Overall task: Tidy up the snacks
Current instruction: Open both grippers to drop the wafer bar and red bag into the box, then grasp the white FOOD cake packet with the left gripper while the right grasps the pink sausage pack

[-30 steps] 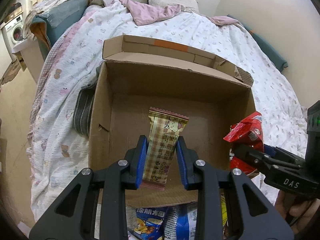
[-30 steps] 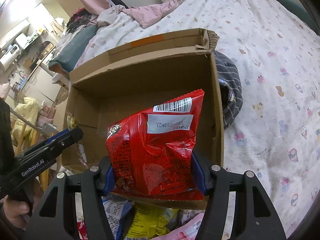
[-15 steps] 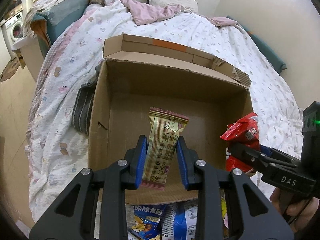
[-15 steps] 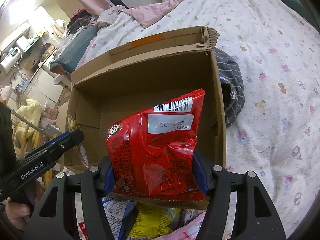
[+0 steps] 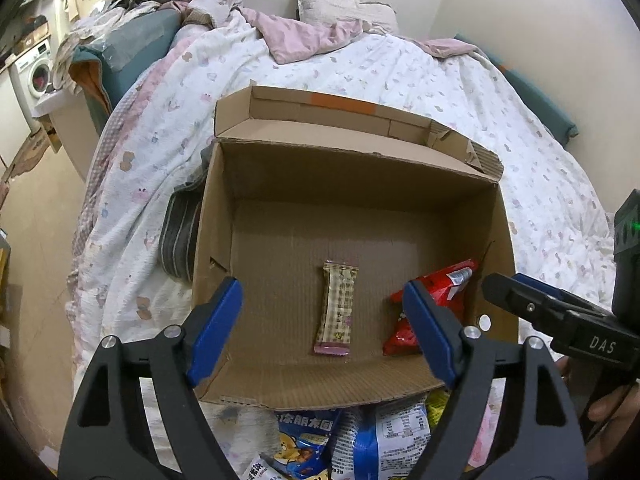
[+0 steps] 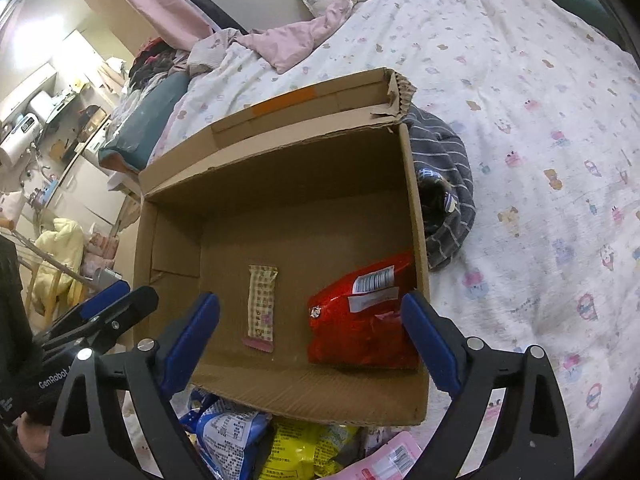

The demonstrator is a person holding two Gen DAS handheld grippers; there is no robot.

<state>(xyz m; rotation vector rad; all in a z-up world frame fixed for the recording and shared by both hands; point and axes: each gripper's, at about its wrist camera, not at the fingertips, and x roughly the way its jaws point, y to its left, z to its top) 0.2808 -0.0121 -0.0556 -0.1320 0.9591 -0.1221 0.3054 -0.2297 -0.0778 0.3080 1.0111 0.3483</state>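
An open cardboard box [image 5: 352,160] [image 6: 280,168] sits on the bed. A beige checked snack bar [image 5: 338,308] [image 6: 262,304] lies flat on its floor near the front wall. A red snack bag [image 5: 452,284] [image 6: 360,328] rests to the right of the bar, against the right wall. My left gripper [image 5: 320,292] hovers over the box's front edge; its jaws are opening and hold nothing. My right gripper [image 6: 311,300] hangs above the red bag, its jaws also opening and free of the bag. Each gripper shows at the edge of the other's view.
Several loose snack packs lie in front of the box: a blue pack [image 5: 304,440] [image 6: 228,436], a yellow one [image 6: 296,448], a pink one [image 6: 384,460]. A grey striped cloth [image 6: 444,184] [image 5: 180,232] is bunched beside the box. A patterned quilt [image 6: 540,120] covers the bed.
Both grippers have opened. The beige bar has dropped from the left gripper and the red bag from the right; both now lie on the box floor.
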